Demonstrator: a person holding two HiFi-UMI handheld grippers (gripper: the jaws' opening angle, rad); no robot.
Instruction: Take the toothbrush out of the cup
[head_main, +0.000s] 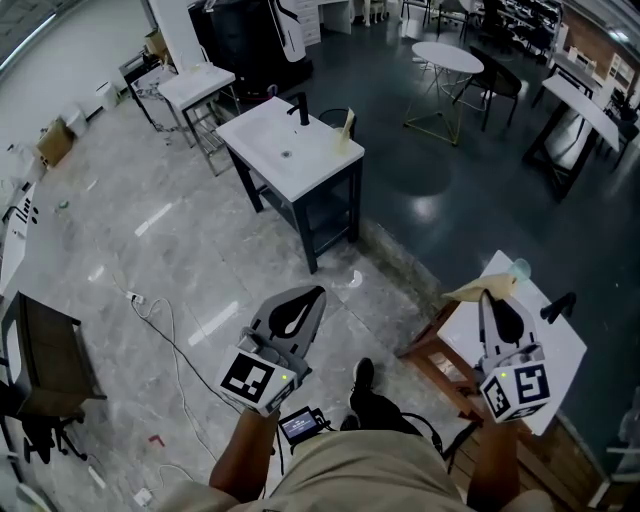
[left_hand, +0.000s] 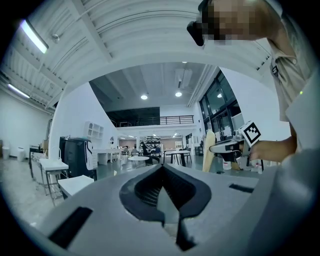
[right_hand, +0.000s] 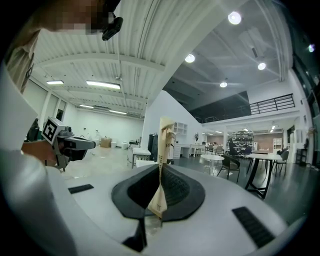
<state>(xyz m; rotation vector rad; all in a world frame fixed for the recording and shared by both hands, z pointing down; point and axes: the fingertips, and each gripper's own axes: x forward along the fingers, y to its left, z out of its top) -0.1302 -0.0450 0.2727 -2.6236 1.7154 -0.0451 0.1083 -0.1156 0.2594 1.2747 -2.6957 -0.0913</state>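
Wide, high-ceilinged hall viewed steeply from above, with pale marble floor (head_main: 120, 260) on the left and dark floor on the right. Tables and chairs scattered far off. Centre of the hall: white washstand (head_main: 290, 150) with a black tap and, at its far corner, a beige stick (head_main: 347, 122) too small to identify.

Low in the head view, two hand-held tools side by side. Left gripper (head_main: 312, 297) out over the marble, pointing level, jaws pressed together on nothing. Right gripper (head_main: 487, 297) over the corner of a white counter (head_main: 555, 350), jaws clamped on a flat, beige, paper-like stick with small print, probably the toothbrush (right_hand: 161, 160) in its wrapper. Long axis upright, crossing the line of the jaws, lower end pinched between the pads and upper end rising well above them.

Pale cup (head_main: 520, 268) on the same counter, just beyond and to the right of the right gripper's tips. Black tap (head_main: 558, 305) close by. Beige stick apparently clear of the cup, beside it rather than inside.

Judged from this: removal seemingly done, with only carrying or setting down left. Right hand alone near the cup and holding the stick, left hand well apart and free to assist if needed.
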